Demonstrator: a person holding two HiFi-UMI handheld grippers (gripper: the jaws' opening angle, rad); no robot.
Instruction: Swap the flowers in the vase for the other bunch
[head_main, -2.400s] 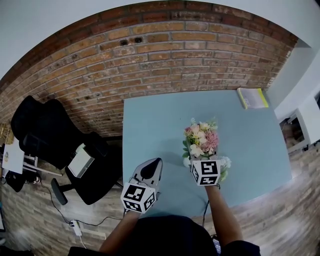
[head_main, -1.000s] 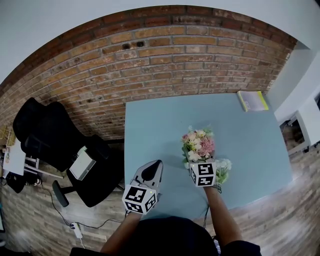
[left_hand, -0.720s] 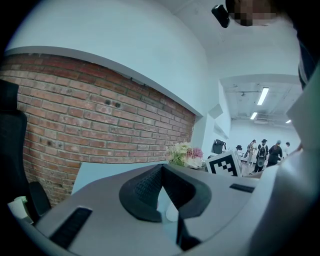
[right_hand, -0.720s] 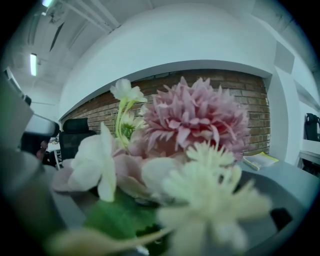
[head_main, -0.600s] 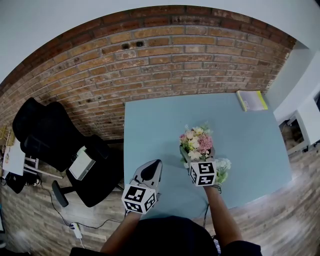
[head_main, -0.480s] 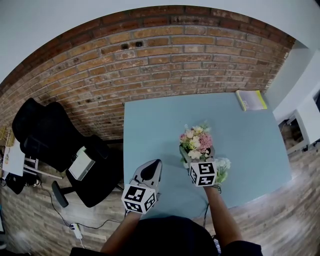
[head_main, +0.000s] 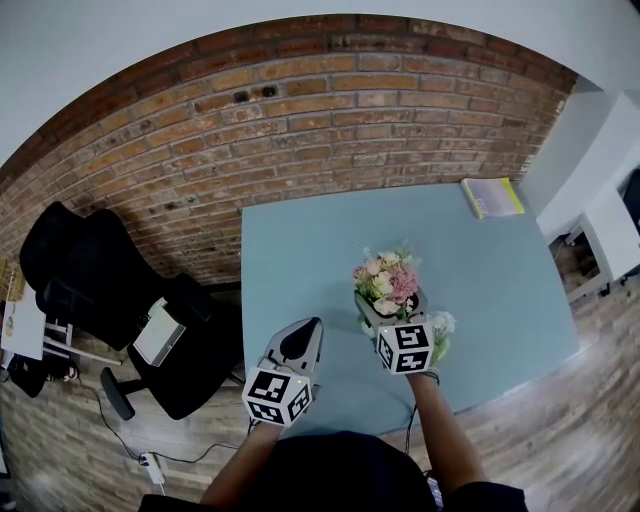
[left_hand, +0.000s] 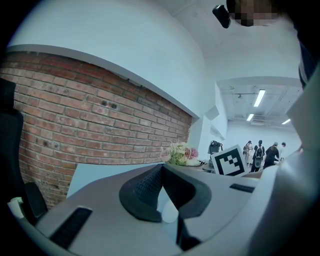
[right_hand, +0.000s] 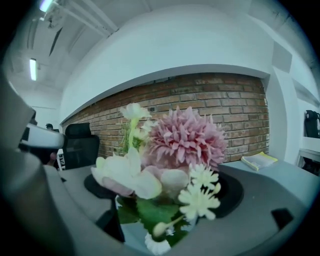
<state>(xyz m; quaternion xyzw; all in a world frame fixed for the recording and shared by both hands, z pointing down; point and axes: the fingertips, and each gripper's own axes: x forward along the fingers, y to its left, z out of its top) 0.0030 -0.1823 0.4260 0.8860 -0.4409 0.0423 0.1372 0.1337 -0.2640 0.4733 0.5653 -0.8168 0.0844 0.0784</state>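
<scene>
As right tongs (head_main: 391, 302), just opened, flank the pink-and-cream bunch (head_main: 384, 279), left tongs (head_main: 316, 325) rest closed

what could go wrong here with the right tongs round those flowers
1. The right tongs have just been opening and stand open with the pink bunch upright between them; pulling back carelessly might snag blooms and tip it.
2. The white bunch lies on the table right beside those tongs, so a sideways swing could sweep it away.

Rough brick wall (head_main: 300, 130); matt plastic left gripper (left_hand: 161, 167).
</scene>
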